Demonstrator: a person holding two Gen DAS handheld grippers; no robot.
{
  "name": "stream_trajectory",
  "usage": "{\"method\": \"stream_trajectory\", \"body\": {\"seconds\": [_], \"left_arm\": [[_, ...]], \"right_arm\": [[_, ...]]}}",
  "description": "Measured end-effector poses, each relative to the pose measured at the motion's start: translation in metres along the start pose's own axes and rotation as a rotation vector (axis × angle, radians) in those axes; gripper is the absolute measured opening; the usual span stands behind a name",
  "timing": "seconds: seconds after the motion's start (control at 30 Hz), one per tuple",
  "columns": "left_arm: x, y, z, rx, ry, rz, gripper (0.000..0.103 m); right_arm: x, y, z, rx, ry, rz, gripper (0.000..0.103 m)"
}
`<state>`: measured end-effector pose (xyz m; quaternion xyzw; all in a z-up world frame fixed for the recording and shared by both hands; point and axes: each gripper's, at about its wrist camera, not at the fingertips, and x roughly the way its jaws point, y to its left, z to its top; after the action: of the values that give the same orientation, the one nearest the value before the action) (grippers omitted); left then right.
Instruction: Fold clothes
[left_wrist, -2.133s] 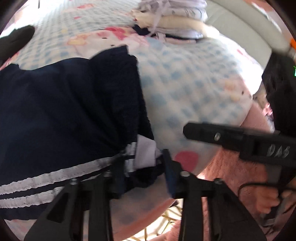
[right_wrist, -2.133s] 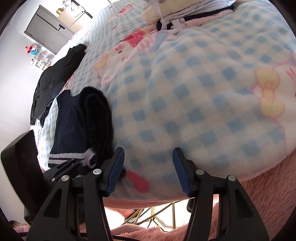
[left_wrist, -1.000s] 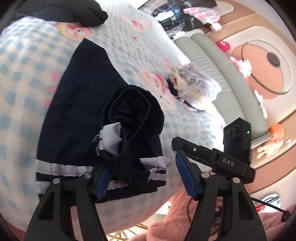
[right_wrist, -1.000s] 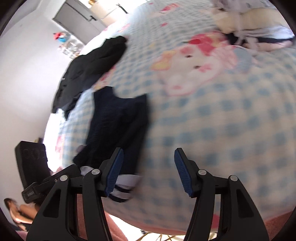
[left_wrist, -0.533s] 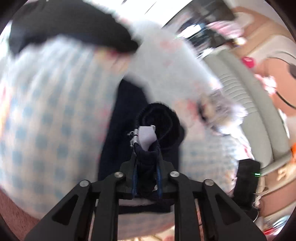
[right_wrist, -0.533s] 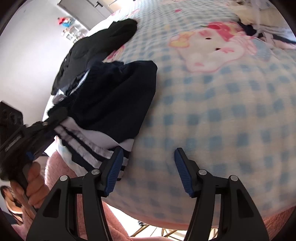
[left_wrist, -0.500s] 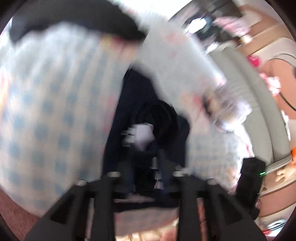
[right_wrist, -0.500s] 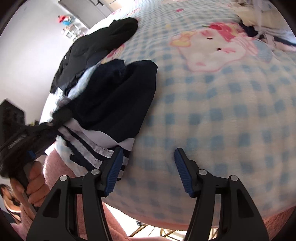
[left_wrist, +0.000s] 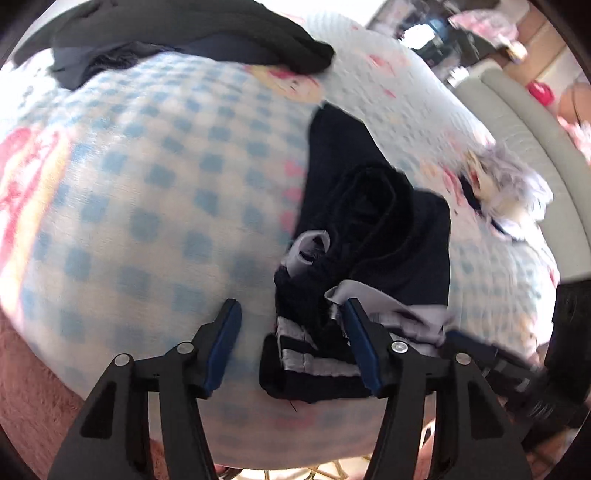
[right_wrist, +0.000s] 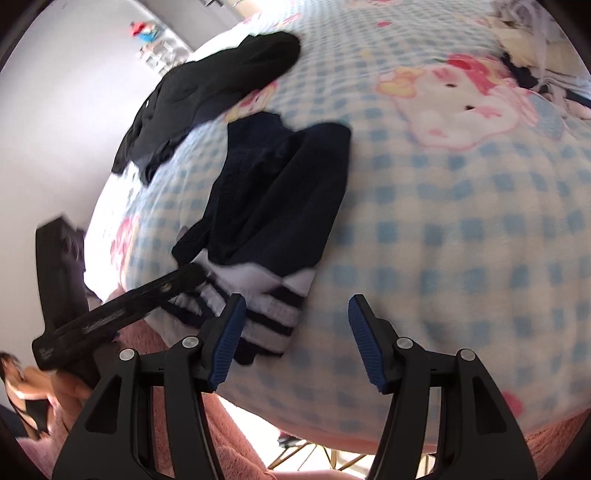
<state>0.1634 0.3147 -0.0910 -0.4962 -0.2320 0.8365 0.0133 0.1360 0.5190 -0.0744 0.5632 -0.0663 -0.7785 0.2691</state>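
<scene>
Bed: checked blanket (left_wrist: 155, 177) | navy skirt (left_wrist: 373, 236) bunched ahead of my spread left hand-held gripper (left_wrist: 291, 347) | right hand-held gripper (right_wrist: 295, 339) spread, nothing held | black clothes (right_wrist: 207, 88) beyond

1. Navy skirt (left_wrist: 373, 236), dark pleated fabric, folded over on itself lengthwise; lies on the blue-and-white checked blanket near its front edge.
2. Hem end nearest the cameras: white band with navy stripes (right_wrist: 258, 306), layers stacked unevenly, one corner turned up.
3. Waistband end bunched into a loose roll on top of the fold (left_wrist: 369, 195); pale lining or label curls out beside it (left_wrist: 308, 251).
4. Far end lies flat, two corners pointing toward the black garment farther up the bed.
5. Edges slightly blurred in both views.
</scene>
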Motion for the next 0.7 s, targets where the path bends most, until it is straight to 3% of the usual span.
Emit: {"method": "stream_trajectory", "body": {"seconds": [0.07,0.13,0.3,0.4,0.5,0.6,0.7], "left_arm": [[-0.009,0.006,0.004,-0.036,-0.045,0.019,0.057],[-0.018,0.009,0.008,-0.050,-0.076,0.013,0.057],[-0.021,-0.022,0.020,0.141,-0.092,-0.116,0.059],[-0.003,-0.053,0.023,0.268,-0.034,-0.152,0.059],[0.022,-0.069,0.021,0.349,0.003,-0.068,0.059],[0.030,-0.062,0.028,0.328,-0.016,0.013,0.058],[0.027,-0.044,0.043,0.234,-0.071,0.064,0.057]], "right_arm": [[0.005,-0.001,-0.005,-0.033,0.017,-0.101,0.058],[0.003,-0.009,-0.008,-0.006,0.018,-0.110,0.058],[-0.013,-0.012,0.005,-0.006,-0.041,-0.080,0.058],[-0.019,-0.011,0.024,-0.027,-0.078,-0.081,0.059],[-0.015,-0.012,0.044,-0.037,-0.082,-0.123,0.059],[-0.007,-0.013,0.052,-0.050,-0.064,-0.135,0.058],[0.005,-0.016,0.056,-0.076,-0.035,-0.146,0.059]]}}
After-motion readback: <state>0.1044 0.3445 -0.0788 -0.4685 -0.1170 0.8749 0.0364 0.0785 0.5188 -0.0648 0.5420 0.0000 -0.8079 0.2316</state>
